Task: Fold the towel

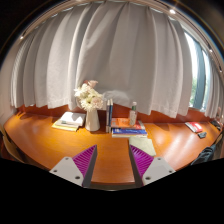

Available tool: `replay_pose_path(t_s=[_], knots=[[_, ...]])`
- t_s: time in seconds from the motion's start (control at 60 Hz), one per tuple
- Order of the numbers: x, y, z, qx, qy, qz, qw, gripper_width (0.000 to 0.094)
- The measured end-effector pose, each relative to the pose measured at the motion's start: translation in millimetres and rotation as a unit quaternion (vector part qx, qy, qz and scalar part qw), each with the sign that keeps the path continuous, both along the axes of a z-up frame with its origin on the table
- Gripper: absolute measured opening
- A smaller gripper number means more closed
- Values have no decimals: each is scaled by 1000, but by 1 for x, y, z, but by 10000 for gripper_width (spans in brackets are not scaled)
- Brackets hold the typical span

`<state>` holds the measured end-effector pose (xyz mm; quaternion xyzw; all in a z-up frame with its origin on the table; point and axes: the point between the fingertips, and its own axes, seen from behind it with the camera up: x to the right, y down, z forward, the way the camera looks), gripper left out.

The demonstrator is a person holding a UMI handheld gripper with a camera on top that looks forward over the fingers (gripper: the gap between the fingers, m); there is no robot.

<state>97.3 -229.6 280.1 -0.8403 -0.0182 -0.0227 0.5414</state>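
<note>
My gripper [112, 160] hangs above a brown wooden table [110, 150], its two fingers spread wide with purple pads [84, 158] facing each other. Only bare wood shows between them. A folded pale cloth, possibly the towel [68, 121], lies far ahead to the left, beyond the fingers and next to a vase. Nothing touches the fingers.
A white vase with pale flowers [92, 105] stands at the back of the table. Right of it are a dark bottle [109, 112], a small bottle [133, 113] and stacked books [127, 129]. A red item [193, 126] lies far right. Curtains [110, 55] hang behind.
</note>
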Motion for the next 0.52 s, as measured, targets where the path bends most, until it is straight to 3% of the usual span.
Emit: replay_pose_path(t_s=[0.517], knots=[[-15, -5, 8, 5, 17, -15, 1000, 615]])
